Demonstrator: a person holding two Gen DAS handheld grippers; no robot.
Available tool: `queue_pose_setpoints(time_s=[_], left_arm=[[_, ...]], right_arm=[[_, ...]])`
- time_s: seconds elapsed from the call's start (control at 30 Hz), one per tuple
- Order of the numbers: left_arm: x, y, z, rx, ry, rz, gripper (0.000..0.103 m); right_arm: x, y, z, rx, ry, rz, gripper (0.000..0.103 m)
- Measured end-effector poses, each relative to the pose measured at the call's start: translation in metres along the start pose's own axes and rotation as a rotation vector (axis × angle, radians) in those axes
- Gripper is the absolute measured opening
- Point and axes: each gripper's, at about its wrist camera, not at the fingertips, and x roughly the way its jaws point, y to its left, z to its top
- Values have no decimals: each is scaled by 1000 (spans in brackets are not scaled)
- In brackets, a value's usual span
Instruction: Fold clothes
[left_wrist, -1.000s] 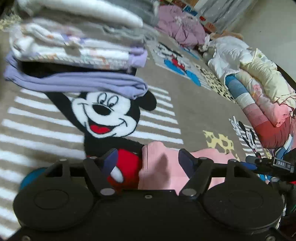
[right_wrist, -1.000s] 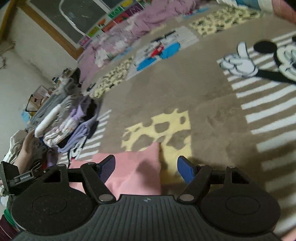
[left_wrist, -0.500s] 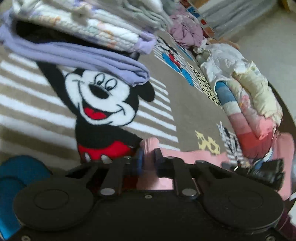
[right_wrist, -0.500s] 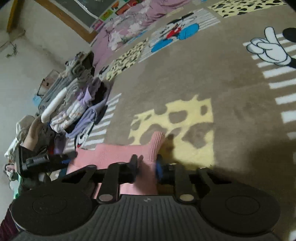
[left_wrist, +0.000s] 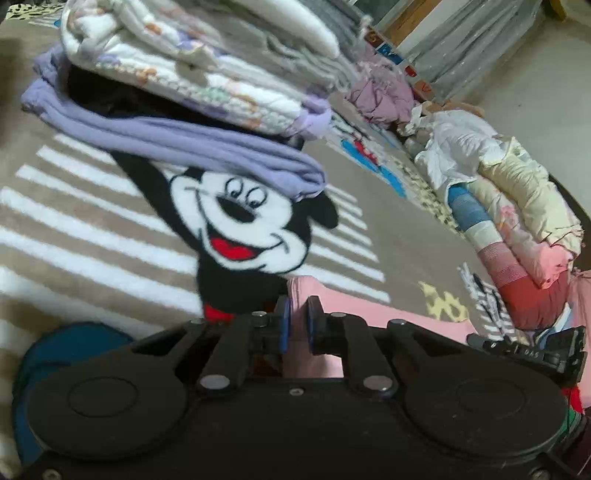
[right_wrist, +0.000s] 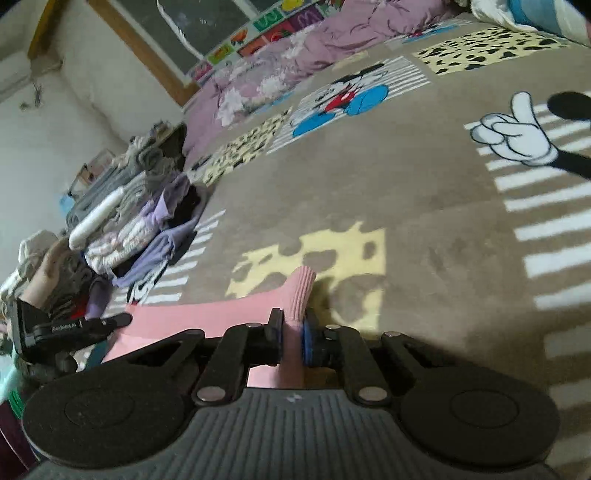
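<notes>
Two grippers pinch one pink garment (right_wrist: 207, 314) lying on the cartoon-mouse carpet (right_wrist: 424, 206): left gripper (left_wrist: 296, 325) jaws clamp one end, right gripper (right_wrist: 292, 334) jaws clamp the ribbed cuff. Beyond the garment, a stack of folded clothes (left_wrist: 192, 96) rests on the carpet.

Cartoon-print carpet (right_wrist: 424, 192), white wall (right_wrist: 44, 140)
</notes>
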Motion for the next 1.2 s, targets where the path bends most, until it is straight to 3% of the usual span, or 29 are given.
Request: queue_pose_setpoints(time_s=[0.1, 0.2, 0.23, 0.27, 0.37, 0.47, 0.53, 0.6, 0.67, 0.7, 0.73, 0.8, 0.97, 1.1, 1.2], left_arm=[[1, -4, 2, 5, 6, 21, 13], [-1, -4, 5, -2, 17, 27, 18], [-6, -5, 6, -1, 7, 32, 21], [-12, -8, 6, 3, -16, 45, 31], [-33, -17, 9, 31, -78, 50, 34], [-42, -37, 9, 109, -74, 2, 34], [-33, -49, 6, 148, -38, -38, 34], [-13, -50, 0, 152, 19, 5, 36], [9, -39, -7, 119, 79, 96, 25], [4, -39, -7, 110, 56, 89, 25], [-4, -41, -6, 96, 42, 78, 26], [-24, -53, -9, 117, -12, 49, 49], [-67, -88, -44, 160, -89, 19, 49], [-91, -122, -95, 211, -96, 17, 49], [-101, -149, -142, 254, -78, 24, 49]], right_arm=[[-2, -7, 3, 33, -23, -28, 13], [-7, -3, 9, -18, -31, -129, 15], [-8, 0, 11, -41, -26, -166, 15], [-10, 3, 12, -67, -23, -200, 17], [-19, 17, 16, -147, -35, -260, 26], [-29, 38, 18, -226, -40, -232, 26], [-31, 54, 19, -244, -14, -149, 26], [-21, 61, 16, -236, 38, -75, 25], [4, 53, 8, -228, 144, -141, 25], [9, 49, 8, -217, 174, -160, 17], [3, 46, 11, -196, 162, -157, 13], [-11, 39, 19, -154, 139, -149, 17], [-87, 40, 19, -125, 7, -77, 35], [-160, 23, -14, -19, -150, -58, 40], [-204, -2, -58, 112, -296, -95, 44]])
